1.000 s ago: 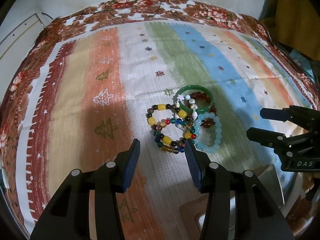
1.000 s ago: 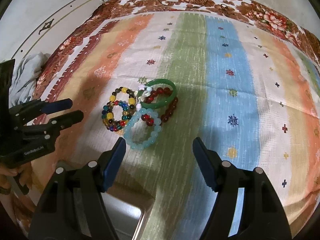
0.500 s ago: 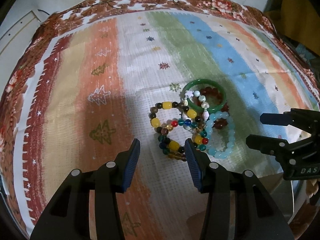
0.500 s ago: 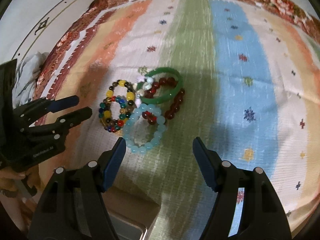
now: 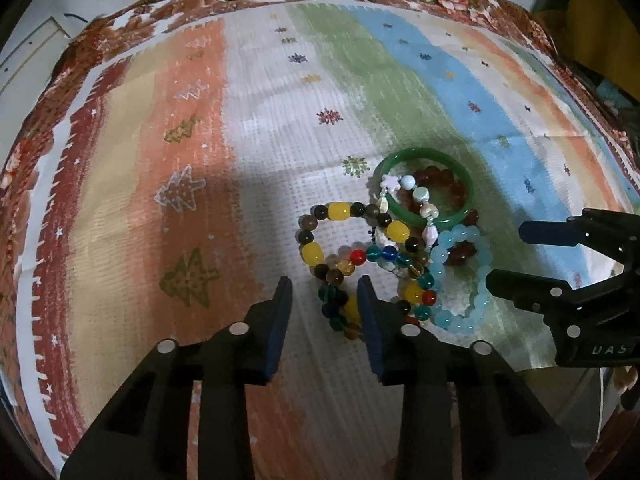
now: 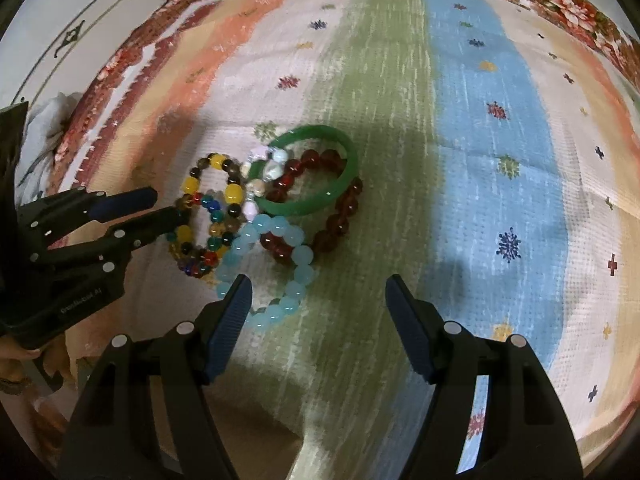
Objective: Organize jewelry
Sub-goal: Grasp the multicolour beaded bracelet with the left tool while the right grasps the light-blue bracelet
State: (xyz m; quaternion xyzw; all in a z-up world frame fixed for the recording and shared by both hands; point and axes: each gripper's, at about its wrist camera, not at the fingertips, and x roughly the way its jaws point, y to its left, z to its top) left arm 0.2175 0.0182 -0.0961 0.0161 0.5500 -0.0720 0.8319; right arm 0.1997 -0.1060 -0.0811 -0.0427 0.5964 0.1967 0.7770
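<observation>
A pile of bracelets lies on the striped cloth. It holds a green bangle, a dark red bead bracelet, a light blue bead bracelet, a multicolour bead bracelet and a pale shell strand. My left gripper is open, its tips at the near edge of the multicolour bracelet, which lies partly between them. My right gripper is open wide just short of the light blue bracelet. Each gripper shows in the other's view.
The striped cloth with a floral border covers the table. A pale box or tray shows below the right gripper at the near edge. A dark yellow cloth hangs at the far right.
Both grippers have moved forward toward the pile. The left gripper's tips now reach the multicolour bracelet. The bracelets have not moved.
</observation>
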